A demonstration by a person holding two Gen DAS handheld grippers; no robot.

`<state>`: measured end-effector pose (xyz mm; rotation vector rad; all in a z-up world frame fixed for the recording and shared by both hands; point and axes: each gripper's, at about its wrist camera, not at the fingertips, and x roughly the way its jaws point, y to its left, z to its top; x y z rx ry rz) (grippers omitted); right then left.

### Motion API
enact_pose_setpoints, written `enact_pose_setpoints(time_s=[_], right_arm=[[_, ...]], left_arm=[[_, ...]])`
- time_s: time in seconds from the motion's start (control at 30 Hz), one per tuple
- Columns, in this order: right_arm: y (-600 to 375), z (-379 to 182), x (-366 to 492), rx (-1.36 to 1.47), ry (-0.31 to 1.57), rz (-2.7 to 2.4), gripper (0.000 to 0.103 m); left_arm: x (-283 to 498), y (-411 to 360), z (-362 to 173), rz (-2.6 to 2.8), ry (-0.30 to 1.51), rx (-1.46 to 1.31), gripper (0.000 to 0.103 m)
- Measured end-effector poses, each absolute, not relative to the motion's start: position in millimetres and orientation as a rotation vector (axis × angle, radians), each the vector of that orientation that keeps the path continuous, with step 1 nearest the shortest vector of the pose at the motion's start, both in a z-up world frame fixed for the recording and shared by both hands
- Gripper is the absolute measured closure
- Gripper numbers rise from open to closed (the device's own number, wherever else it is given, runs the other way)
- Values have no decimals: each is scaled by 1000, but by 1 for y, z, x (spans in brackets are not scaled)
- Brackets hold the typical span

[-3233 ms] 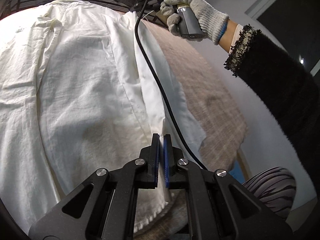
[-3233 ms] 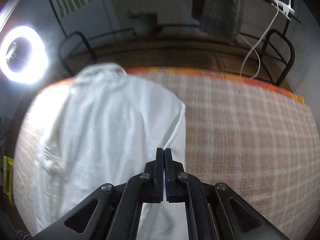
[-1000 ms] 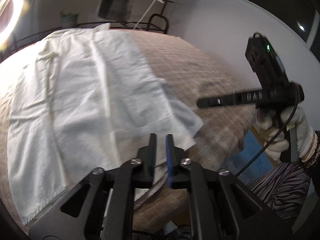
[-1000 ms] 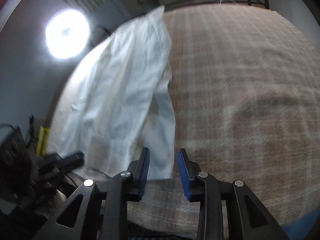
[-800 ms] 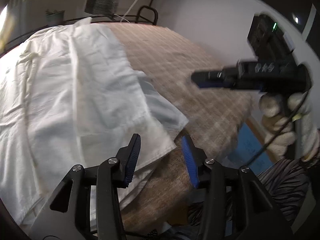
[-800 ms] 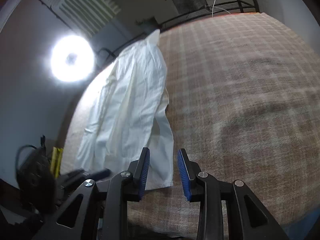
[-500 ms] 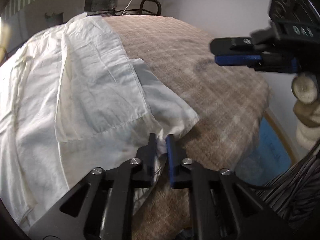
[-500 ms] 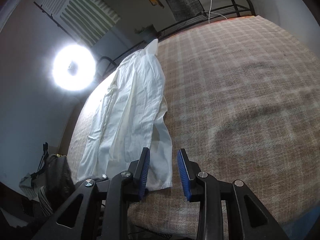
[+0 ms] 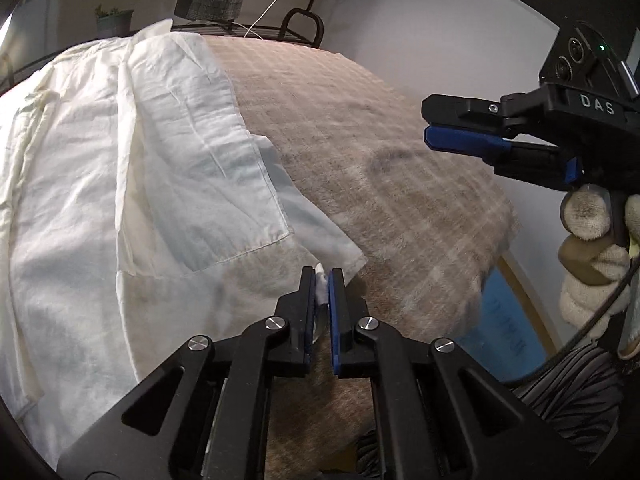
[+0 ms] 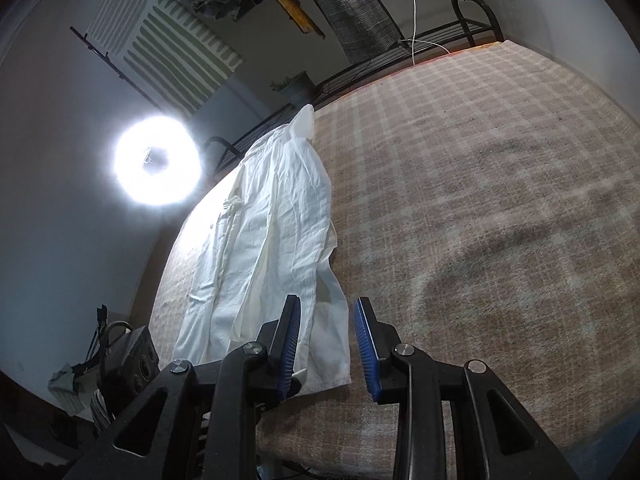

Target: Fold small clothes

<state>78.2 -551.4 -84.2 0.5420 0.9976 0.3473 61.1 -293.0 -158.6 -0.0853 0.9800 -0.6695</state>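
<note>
A white shirt (image 9: 132, 168) lies lengthwise on the checked brown blanket (image 9: 380, 152), its right side folded over the middle. My left gripper (image 9: 321, 280) is shut on the shirt's near hem, close to the right corner; a pinch of white cloth shows between the pads. In the right wrist view the shirt (image 10: 276, 248) stretches away to the far left. My right gripper (image 10: 328, 320) hangs open above the near hem with nothing between its fingers. It also appears in the left wrist view as the right gripper (image 9: 460, 124), held in a gloved hand (image 9: 592, 256).
A bright ring light (image 10: 157, 161) glares at the left. A black metal rail (image 10: 472, 12) with a hanging grey cloth (image 10: 352, 4) and white cable runs behind the bed. The blanket's near edge (image 9: 480, 280) drops off beside striped trousers (image 9: 568, 384).
My left gripper opened, moved to the shirt's near hem and shut on it. The right gripper let go of the shirt and rose, staying open above the bed.
</note>
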Motion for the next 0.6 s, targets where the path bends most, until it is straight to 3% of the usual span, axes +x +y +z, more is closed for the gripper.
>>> enact_pose_setpoints(time_s=[0.23, 0.33, 0.37, 0.4, 0.6], right_arm=[[-553, -80, 78, 545, 987, 349, 73], [-556, -77, 77, 548, 974, 349, 73], [-559, -76, 77, 550, 967, 347, 73], [-561, -75, 76, 556, 961, 348, 73], [-579, -72, 74, 615, 923, 334, 73]], left_arm=[[62, -322, -160, -665, 968, -12, 98], [54, -326, -158, -666, 946, 26, 71], [50, -328, -157, -655, 929, 44, 54], [47, -331, -155, -648, 906, 64, 46], [54, -349, -169, -589, 932, 167, 47]])
